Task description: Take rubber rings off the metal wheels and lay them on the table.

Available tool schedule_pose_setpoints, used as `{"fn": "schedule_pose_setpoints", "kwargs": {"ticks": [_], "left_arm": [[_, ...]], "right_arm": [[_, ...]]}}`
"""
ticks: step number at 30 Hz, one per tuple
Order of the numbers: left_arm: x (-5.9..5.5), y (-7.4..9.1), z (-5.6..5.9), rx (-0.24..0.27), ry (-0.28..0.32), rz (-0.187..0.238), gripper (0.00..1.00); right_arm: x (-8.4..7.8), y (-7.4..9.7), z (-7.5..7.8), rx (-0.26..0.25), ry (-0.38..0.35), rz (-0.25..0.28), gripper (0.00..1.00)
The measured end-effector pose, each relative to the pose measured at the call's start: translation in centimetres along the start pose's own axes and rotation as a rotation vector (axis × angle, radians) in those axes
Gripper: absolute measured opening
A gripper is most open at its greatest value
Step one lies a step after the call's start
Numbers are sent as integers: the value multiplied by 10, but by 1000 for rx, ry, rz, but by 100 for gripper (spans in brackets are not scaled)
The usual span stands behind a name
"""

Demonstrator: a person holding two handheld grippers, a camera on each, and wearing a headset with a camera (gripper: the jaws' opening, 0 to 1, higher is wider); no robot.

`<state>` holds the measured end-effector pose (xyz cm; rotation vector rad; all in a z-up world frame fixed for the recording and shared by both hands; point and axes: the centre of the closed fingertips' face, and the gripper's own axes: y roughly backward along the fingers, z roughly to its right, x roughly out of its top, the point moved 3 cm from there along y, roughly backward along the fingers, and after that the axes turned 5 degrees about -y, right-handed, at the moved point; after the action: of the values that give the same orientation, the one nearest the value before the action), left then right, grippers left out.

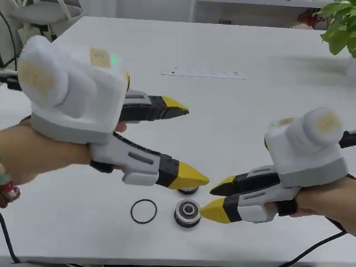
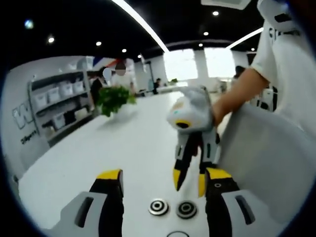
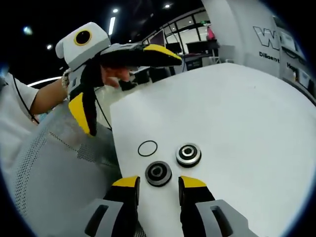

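A loose rubber ring point(image 1: 143, 211) lies on the table point(image 1: 250, 139) just left of the front metal wheel point(image 1: 187, 212), with the right gripper point(image 1: 211, 200) just right of it, jaws narrowly parted. Behind that wheel sits a second wheel point(image 1: 188, 191), and above it hangs the left gripper point(image 1: 192, 144), jaws wide.

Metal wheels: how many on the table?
2. One wheel sits right of the loose rubber ring, at the right gripper's tips; the other wheel lies just beyond it, partly covered by the left gripper. No others seen.
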<state>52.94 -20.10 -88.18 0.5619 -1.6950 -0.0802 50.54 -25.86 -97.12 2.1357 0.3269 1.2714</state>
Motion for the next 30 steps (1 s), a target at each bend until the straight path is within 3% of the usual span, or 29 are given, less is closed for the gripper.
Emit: {"fn": "schedule_pose_setpoints", "kwargs": {"ticks": [3,5,10,11,15,18,20,25,30], "left_arm": [[-19,-4,3,18,105,12,64],[-29,-4,5,26,118,1,62],[-43,-6,11,8,111,-27,54],[-48,-8,17,-22,139,-54,52],[-55,-11,22,-28,102,-81,50],[-70,-14,33,-91,112,-145,46],[-76,-15,33,-88,105,-164,42],[-82,-17,31,-78,129,-171,40],[-82,-22,37,-99,113,-164,31]], "right_arm": [[-5,-2,1,0,8,-24,30],[-6,-3,1,0,10,-29,29],[-9,-7,2,-1,7,-32,29],[-10,-8,2,-2,8,-33,30],[-14,-13,2,-12,33,-41,34],[-18,-16,3,-21,48,-61,33],[-20,-18,3,-24,43,-72,33],[-20,-20,2,-23,58,-73,33],[-18,-20,2,-25,67,-66,32]]}}
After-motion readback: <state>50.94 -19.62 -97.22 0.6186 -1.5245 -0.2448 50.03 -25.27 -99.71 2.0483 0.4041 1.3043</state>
